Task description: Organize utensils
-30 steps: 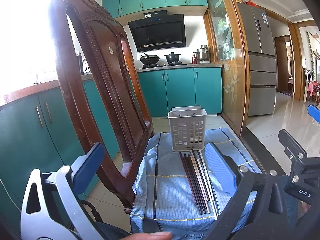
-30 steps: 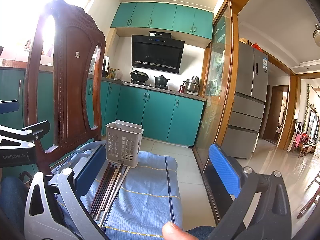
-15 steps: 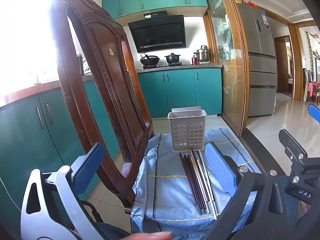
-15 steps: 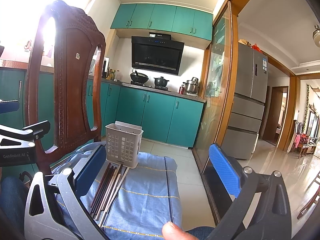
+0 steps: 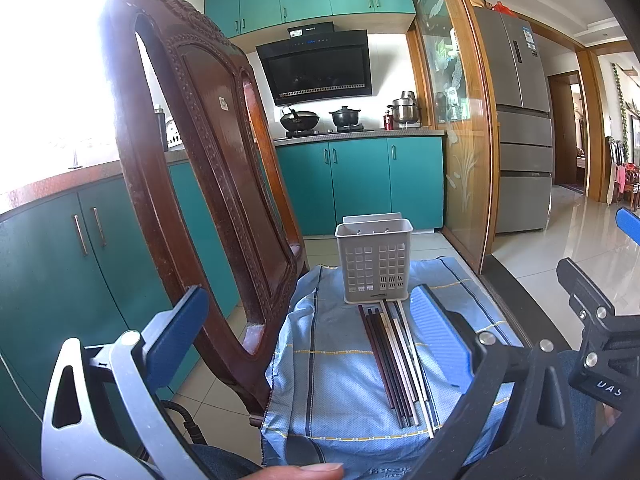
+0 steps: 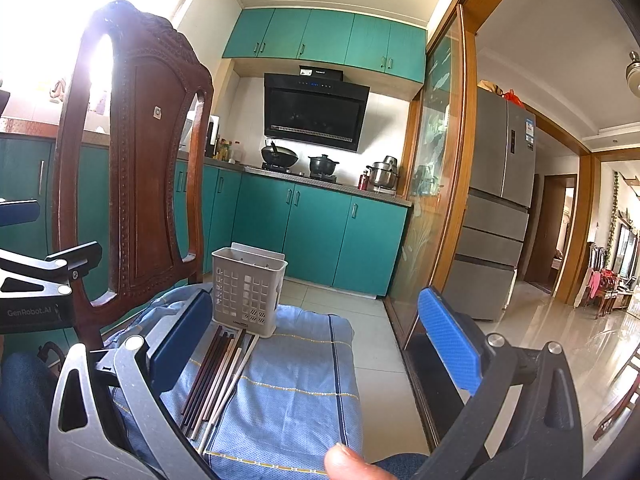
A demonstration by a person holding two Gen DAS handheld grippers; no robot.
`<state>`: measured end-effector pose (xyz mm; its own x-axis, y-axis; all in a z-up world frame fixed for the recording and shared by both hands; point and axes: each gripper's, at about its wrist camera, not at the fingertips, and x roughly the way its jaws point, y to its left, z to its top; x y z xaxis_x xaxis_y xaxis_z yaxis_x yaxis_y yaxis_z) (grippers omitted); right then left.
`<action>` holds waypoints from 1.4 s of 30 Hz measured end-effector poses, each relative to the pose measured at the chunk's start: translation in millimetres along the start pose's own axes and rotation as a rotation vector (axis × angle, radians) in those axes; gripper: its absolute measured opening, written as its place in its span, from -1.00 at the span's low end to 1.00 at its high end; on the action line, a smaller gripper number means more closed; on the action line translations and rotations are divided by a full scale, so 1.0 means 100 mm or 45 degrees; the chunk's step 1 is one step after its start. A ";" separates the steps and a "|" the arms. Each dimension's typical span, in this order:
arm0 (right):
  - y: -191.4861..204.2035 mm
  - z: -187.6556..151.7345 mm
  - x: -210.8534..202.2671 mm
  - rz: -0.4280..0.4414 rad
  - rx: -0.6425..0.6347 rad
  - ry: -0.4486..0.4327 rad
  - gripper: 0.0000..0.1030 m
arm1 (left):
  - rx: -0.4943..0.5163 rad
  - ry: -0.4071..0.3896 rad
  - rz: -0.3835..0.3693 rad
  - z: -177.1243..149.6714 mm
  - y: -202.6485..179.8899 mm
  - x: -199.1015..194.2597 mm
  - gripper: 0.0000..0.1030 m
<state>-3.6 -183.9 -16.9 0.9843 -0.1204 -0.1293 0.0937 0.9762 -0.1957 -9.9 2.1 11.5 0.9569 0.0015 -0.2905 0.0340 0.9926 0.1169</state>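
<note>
On the left of the left wrist view, a carved dark wooden chair (image 5: 208, 184) leans tall against teal cabinets (image 5: 52, 264). Its seat is covered by a blue cloth (image 5: 332, 380), and the left gripper (image 5: 308, 344) hangs above the near edge of that cloth with its jaws spread wide and nothing between them. One blue pad sits left of the chair frame, the other at the right side of the cloth. Between the pads, and farther from the camera, a bundle of chopsticks (image 5: 394, 364) lies flat on the cloth, dark ones on the left and pale ones on the right, their far tips reaching the foot of a grey slotted utensil holder (image 5: 374, 262). The holder stands upright at the far end of the cloth. A thumb tip shows at the bottom edge.

Moving to the right wrist view, the right gripper (image 6: 316, 348) is likewise released and empty, its jaws far apart. The chopsticks (image 6: 218, 376) lie just beside its left pad, toward the left of the gap, and the utensil holder (image 6: 248, 292) stands beyond them. To the right, bare cloth (image 6: 296, 384) fills most of the gap, then floor tiles, a glass sliding door (image 6: 436, 184) and a grey refrigerator (image 6: 496, 208).
</note>
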 end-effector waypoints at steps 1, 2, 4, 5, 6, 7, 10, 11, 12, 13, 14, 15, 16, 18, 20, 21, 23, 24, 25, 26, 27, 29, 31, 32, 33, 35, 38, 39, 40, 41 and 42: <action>0.00 0.00 0.00 0.001 0.000 0.000 0.95 | 0.001 0.000 0.001 0.00 0.00 0.00 0.94; 0.00 0.00 0.00 0.002 0.001 0.000 0.95 | 0.002 -0.001 0.002 0.00 0.00 0.00 0.94; 0.00 0.02 -0.01 0.003 0.000 -0.001 0.95 | 0.002 -0.001 0.001 0.00 0.00 0.00 0.94; 0.00 0.01 -0.01 0.003 0.000 -0.001 0.95 | 0.002 -0.001 0.001 0.00 0.00 0.00 0.94; 0.01 0.02 -0.01 0.004 -0.001 0.000 0.95 | 0.002 -0.001 0.001 0.00 0.00 0.00 0.94; 0.00 0.03 -0.01 0.005 -0.002 0.000 0.95 | 0.002 -0.001 0.000 0.00 0.00 0.00 0.94; 0.02 0.05 -0.03 0.009 -0.008 -0.003 0.95 | 0.003 -0.001 0.001 0.00 0.00 0.00 0.94; 0.03 0.04 -0.03 0.010 -0.009 -0.004 0.95 | 0.002 -0.001 0.000 0.00 0.00 0.00 0.94; 0.03 0.05 -0.02 0.012 -0.010 -0.005 0.95 | 0.003 -0.002 0.000 0.00 0.00 -0.01 0.94; 0.03 0.04 -0.02 0.013 -0.011 -0.005 0.95 | 0.002 -0.002 0.001 0.00 0.00 0.00 0.94; 0.03 0.04 -0.02 0.014 -0.011 -0.004 0.95 | 0.002 -0.001 0.000 0.00 0.00 0.00 0.94; 0.03 0.04 -0.01 0.015 -0.012 -0.003 0.95 | 0.003 0.000 0.000 0.00 0.00 0.00 0.94; 0.04 0.04 0.01 0.015 -0.012 -0.002 0.95 | 0.003 0.000 0.000 0.00 0.00 0.00 0.94; 0.04 0.02 0.01 0.015 -0.011 -0.002 0.95 | 0.002 0.001 0.000 0.00 0.00 0.00 0.94; 0.04 0.03 0.02 0.018 -0.010 -0.001 0.95 | -0.001 0.002 -0.002 0.00 0.00 -0.01 0.94; 0.04 0.02 0.02 0.017 -0.010 -0.002 0.95 | -0.002 0.005 -0.004 0.00 0.00 -0.01 0.94; 0.04 0.01 0.04 0.016 -0.011 0.000 0.95 | -0.002 0.009 -0.008 0.00 0.01 0.00 0.94; 0.03 0.01 0.03 0.016 -0.009 0.002 0.95 | 0.000 0.012 -0.008 -0.01 0.00 0.03 0.94; 0.03 0.00 0.04 0.016 -0.007 0.005 0.95 | 0.004 0.014 -0.008 -0.01 -0.01 0.03 0.94; 0.03 -0.01 0.05 0.016 -0.005 0.009 0.95 | 0.006 0.016 -0.009 -0.01 -0.01 0.04 0.94; 0.02 -0.02 0.07 0.015 -0.003 0.013 0.95 | 0.008 0.018 -0.011 -0.01 -0.01 0.05 0.94; 0.02 -0.04 0.10 0.017 0.000 0.017 0.95 | 0.013 0.025 -0.013 -0.01 -0.02 0.07 0.94; 0.02 -0.05 0.15 0.016 0.001 0.023 0.95 | 0.016 0.038 -0.018 -0.02 -0.04 0.11 0.94; 0.01 -0.05 0.17 0.012 0.000 0.026 0.95 | 0.017 0.048 -0.022 -0.03 -0.05 0.14 0.94; 0.00 -0.05 0.23 0.001 -0.004 0.038 0.95 | 0.018 0.058 -0.025 -0.04 -0.06 0.17 0.94; -0.04 -0.08 0.31 -0.001 -0.008 0.073 0.95 | 0.024 0.086 -0.034 -0.07 -0.09 0.25 0.94; -0.13 -0.14 0.59 -0.007 -0.001 0.160 0.95 | 0.040 0.143 -0.056 -0.15 -0.16 0.41 0.94; -0.17 -0.18 0.75 -0.002 0.008 0.213 0.95 | 0.046 0.163 -0.066 -0.18 -0.19 0.47 0.94; -0.20 -0.23 0.92 0.030 0.025 0.279 0.95 | 0.052 0.182 -0.076 -0.21 -0.22 0.52 0.94; -0.22 -0.28 1.05 0.064 0.043 0.339 0.95 | 0.059 0.198 -0.083 -0.24 -0.26 0.59 0.94; -0.25 -0.38 1.28 0.123 0.087 0.454 0.92 | 0.069 0.216 -0.084 -0.28 -0.29 0.66 0.94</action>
<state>114.5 -230.1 -65.3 0.8763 -0.0708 -0.4765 0.0245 0.9944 -0.1027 44.6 -23.0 -37.8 0.8898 -0.0380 -0.4548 0.1148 0.9831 0.1423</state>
